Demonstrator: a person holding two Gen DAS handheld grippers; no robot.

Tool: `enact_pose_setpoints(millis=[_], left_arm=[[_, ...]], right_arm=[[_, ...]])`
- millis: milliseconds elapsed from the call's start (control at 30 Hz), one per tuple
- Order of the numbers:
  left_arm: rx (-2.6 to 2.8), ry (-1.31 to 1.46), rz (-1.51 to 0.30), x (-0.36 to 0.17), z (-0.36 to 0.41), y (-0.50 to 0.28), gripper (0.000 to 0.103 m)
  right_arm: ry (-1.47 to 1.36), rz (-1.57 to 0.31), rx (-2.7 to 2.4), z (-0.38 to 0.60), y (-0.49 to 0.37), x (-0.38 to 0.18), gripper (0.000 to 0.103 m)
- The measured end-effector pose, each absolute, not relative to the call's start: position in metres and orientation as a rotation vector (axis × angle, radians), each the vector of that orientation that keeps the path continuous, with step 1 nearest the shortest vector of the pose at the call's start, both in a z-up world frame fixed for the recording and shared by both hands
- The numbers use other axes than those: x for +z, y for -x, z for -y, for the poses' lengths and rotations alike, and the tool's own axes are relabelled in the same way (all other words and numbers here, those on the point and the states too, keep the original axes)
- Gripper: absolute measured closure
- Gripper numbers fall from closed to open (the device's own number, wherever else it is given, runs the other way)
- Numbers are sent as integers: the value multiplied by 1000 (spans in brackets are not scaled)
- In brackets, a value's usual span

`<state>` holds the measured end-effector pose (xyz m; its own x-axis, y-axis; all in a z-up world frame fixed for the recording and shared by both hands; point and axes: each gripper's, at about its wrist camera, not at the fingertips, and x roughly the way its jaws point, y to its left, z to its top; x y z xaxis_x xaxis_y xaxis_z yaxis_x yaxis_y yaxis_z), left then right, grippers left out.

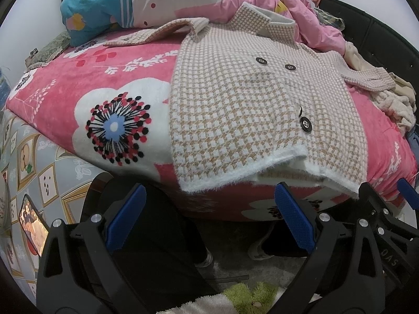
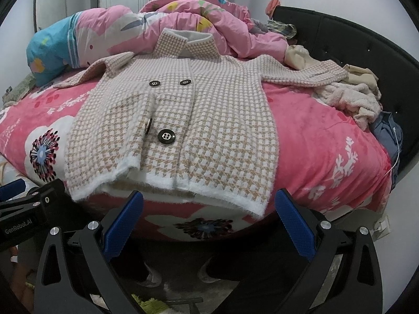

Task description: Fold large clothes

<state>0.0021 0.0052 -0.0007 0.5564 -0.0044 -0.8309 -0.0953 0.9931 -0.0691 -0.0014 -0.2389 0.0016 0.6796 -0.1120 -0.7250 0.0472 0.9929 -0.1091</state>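
Both the left gripper (image 1: 209, 217) and right gripper (image 2: 208, 218) hang spread wide, empty, just short of the houndstooth coat (image 2: 183, 120) lying flat on the pink floral blanket (image 2: 314, 130).

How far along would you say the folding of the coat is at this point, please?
Done: the coat lies spread flat, front up, on the bed, both sleeves out to the sides. In hand: nothing; the left gripper and right gripper are open, just short of the hem. Left: every fold, since sleeves and body show none yet.
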Motion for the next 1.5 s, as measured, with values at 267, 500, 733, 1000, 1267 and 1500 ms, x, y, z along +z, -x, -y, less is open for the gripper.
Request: enact_pose_setpoints(millis=[267, 500, 733, 1000, 1267, 1500], left_arm=[[55, 108, -978, 0, -4, -1, 8], [61, 105, -975, 3, -3, -1, 8], [69, 105, -978, 4, -6, -1, 8], [78, 99, -983, 3, -9, -1, 8], [84, 98, -987, 3, -10, -1, 8], [90, 93, -991, 3, -10, -2, 8]], right_arm=[[84, -819, -94, 240, 2, 2, 5], [83, -817, -93, 240, 2, 3, 5], [84, -823, -86, 237, -1, 4, 5], [84, -822, -83, 236, -1, 4, 5], [86, -823, -73, 234, -3, 3, 5], [87, -820, -72, 233, -4, 3, 5]])
